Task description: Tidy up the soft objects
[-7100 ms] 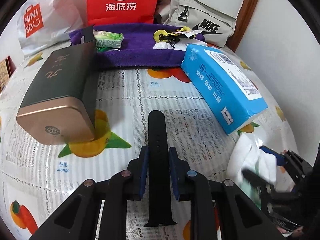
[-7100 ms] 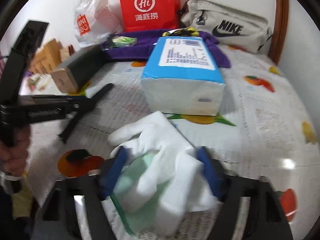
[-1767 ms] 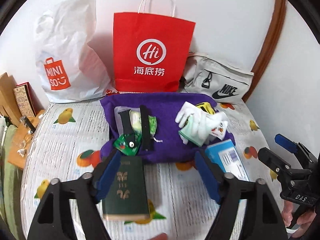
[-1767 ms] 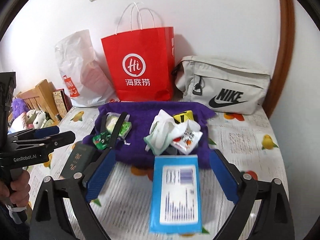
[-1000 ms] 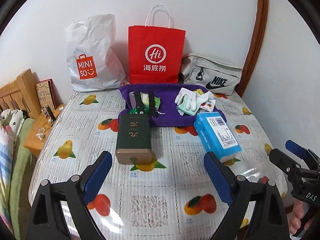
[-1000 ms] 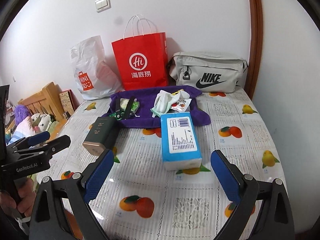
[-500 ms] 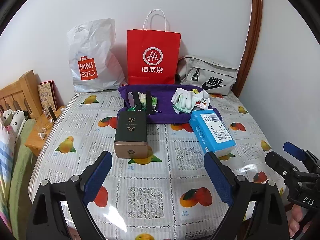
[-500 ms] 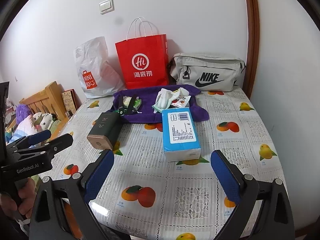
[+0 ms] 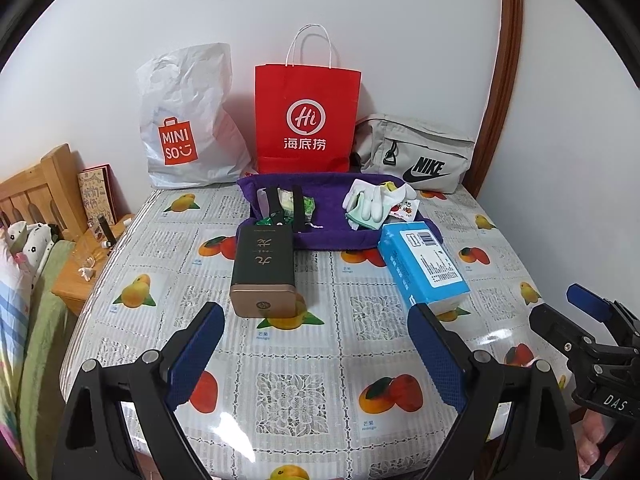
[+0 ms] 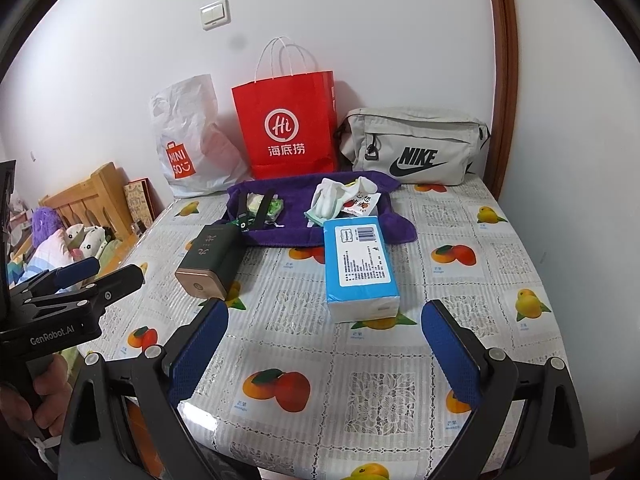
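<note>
The left gripper hangs with jaws spread wide and empty; ahead to its left lies a dark green box, and beyond that a black strap on the rumpled purple towel. Far ahead of the right gripper, equally agape, limp white gloves lie heaped on the towel's right half, just behind a blue tissue pack

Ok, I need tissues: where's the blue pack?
In both views the blue tissue pack lies on the fruit-print tablecloth, touching the purple towel's front right edge, right of the dark green box.
</note>
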Tool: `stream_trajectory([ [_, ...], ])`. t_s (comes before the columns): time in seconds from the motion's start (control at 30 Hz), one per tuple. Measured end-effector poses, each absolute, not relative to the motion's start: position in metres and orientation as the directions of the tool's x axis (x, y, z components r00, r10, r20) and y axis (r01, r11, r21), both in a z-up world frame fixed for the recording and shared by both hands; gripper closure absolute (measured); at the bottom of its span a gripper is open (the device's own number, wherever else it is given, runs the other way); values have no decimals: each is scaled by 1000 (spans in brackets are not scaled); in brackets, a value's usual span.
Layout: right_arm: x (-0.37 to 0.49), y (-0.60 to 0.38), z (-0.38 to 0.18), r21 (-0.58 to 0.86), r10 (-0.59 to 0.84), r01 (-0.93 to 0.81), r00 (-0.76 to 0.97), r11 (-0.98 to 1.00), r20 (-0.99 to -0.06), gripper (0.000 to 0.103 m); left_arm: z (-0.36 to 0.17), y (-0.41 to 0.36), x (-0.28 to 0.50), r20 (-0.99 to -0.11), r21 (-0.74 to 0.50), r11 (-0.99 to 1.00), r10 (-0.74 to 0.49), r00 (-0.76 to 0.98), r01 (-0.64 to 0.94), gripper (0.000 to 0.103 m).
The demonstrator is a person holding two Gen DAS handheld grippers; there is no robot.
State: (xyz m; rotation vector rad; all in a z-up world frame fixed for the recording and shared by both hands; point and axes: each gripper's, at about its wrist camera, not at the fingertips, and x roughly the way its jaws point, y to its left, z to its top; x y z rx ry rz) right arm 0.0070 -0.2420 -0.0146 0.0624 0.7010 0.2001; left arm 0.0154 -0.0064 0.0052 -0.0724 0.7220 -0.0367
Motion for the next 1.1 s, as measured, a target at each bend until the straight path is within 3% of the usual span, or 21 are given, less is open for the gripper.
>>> stream_trajectory([
  [1.1,5,-238,-11,122,215,-179,751,976,-624,7,5,-6,14,-657,-82,997,-60,752,8,10],
])
